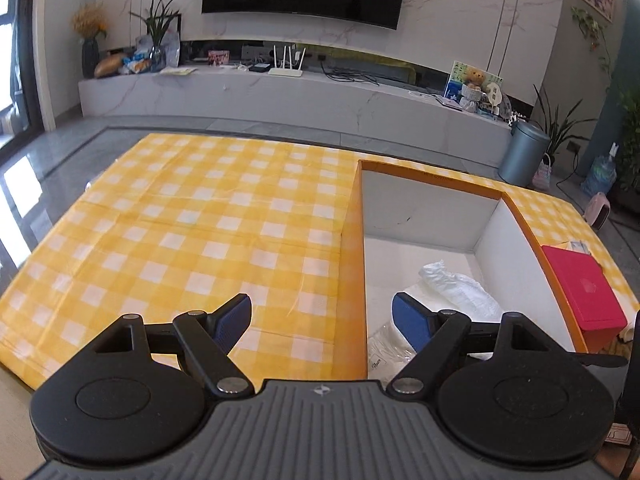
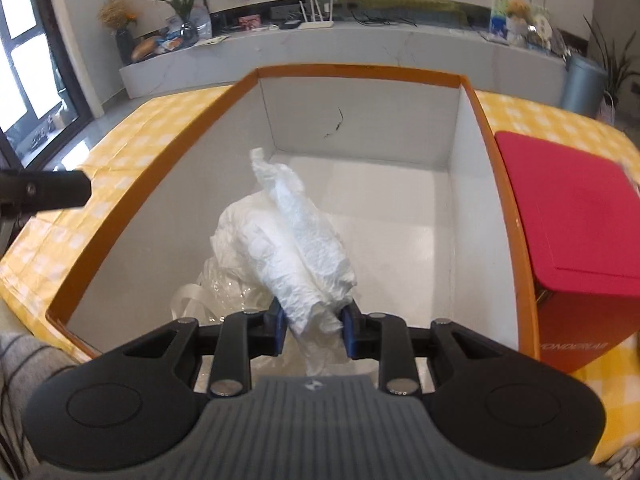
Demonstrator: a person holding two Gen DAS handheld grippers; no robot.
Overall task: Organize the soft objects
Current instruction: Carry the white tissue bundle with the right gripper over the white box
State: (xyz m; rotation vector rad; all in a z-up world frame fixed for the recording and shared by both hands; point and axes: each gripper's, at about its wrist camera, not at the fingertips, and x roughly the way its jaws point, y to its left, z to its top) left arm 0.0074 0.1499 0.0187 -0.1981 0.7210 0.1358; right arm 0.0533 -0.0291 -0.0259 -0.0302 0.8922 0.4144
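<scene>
An open box with an orange rim (image 2: 360,70) and white inside stands on the yellow checked tablecloth (image 1: 200,220). My right gripper (image 2: 314,330) is shut on a crumpled white soft cloth (image 2: 296,236) and holds it inside the box, above a clear plastic bag (image 2: 216,292) on the box floor. My left gripper (image 1: 322,320) is open and empty, hovering over the box's left wall (image 1: 354,240). The cloth also shows in the left wrist view (image 1: 460,288).
A red box (image 2: 576,232) stands against the orange box's right side. Beyond the table are a white TV bench (image 1: 280,92), a grey bin (image 1: 524,152) and potted plants. The left gripper's arm (image 2: 44,192) shows at the left edge.
</scene>
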